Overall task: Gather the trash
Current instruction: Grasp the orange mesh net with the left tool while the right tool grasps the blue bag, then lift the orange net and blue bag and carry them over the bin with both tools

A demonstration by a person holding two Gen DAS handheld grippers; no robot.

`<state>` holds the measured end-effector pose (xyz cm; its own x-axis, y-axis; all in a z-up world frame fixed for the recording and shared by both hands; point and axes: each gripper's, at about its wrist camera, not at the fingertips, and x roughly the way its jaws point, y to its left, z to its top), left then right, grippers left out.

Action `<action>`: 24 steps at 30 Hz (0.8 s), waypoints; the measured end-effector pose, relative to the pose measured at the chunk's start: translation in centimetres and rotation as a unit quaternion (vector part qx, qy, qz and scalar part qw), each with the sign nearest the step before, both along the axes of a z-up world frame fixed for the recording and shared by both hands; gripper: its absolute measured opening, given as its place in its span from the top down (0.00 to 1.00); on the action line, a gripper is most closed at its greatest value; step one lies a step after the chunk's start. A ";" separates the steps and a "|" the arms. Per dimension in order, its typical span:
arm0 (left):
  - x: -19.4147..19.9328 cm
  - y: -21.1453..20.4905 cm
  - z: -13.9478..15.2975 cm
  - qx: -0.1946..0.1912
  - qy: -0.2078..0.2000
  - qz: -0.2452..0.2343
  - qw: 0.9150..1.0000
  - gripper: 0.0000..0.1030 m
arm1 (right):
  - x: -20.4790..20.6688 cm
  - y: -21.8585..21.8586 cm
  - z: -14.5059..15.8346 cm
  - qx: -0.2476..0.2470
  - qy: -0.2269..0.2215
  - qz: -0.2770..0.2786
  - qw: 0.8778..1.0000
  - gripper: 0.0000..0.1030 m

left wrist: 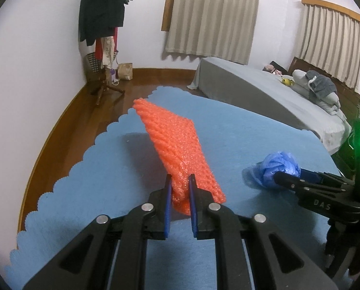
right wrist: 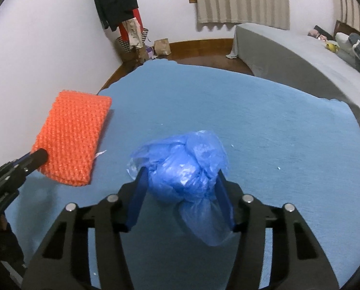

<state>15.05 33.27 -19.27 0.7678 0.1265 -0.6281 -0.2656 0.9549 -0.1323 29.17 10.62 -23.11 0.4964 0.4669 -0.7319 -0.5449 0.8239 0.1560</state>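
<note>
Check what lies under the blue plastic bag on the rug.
The crumpled blue plastic bag sits on the blue rug, between the right gripper pads. Only rug shows around it. The patch directly beneath, and anything inside the bundle, is covered.

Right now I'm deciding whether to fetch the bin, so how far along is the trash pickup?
Done: the left tool is shut on the orange foam net. In hand: the right tool brackets the crumpled blue plastic bag on the blue rug, pads against its sides. Left: no bin shows in either view, so both pieces still need dropping somewhere.
</note>
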 end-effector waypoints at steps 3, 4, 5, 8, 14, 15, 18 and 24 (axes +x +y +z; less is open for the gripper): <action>0.0 -0.2 0.1 0.000 -0.001 0.000 1.000 0.88 | -0.4 -0.4 1.1 0.009 -0.009 0.001 1.000 0.52; -0.1 -0.1 0.2 0.001 -0.001 0.000 1.000 0.88 | -0.5 -0.5 1.4 0.010 -0.011 0.001 1.000 0.52; -0.1 -0.3 0.3 0.001 -0.002 0.000 1.000 0.88 | -0.6 -0.6 1.9 0.013 -0.015 0.000 1.000 0.52; -0.1 -0.5 0.7 0.004 -0.004 -0.003 1.000 0.88 | -1.0 -1.3 3.1 0.024 -0.022 -0.002 0.999 0.52; -0.4 -1.6 2.0 0.007 -0.012 -0.009 1.000 0.87 | -2.6 -3.6 5.0 0.034 -0.038 -0.006 0.999 0.52; -0.4 -2.0 2.3 0.008 -0.014 -0.010 1.000 0.87 | -3.0 -4.1 5.5 0.035 -0.042 -0.007 0.998 0.52; -0.6 -3.0 3.3 0.009 -0.019 -0.014 1.000 0.88 | -3.8 -4.9 6.5 0.038 -0.049 -0.011 0.998 0.52; -0.9 -5.0 5.6 0.012 -0.032 -0.024 0.999 0.88 | -5.4 -7.6 8.9 0.048 -0.066 -0.024 0.996 0.52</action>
<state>14.14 28.29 -13.68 0.8123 0.1032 -0.5741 -0.2111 0.9695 -0.1244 23.80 3.01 -14.18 0.6077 0.5051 -0.6128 -0.5268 0.8339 0.1648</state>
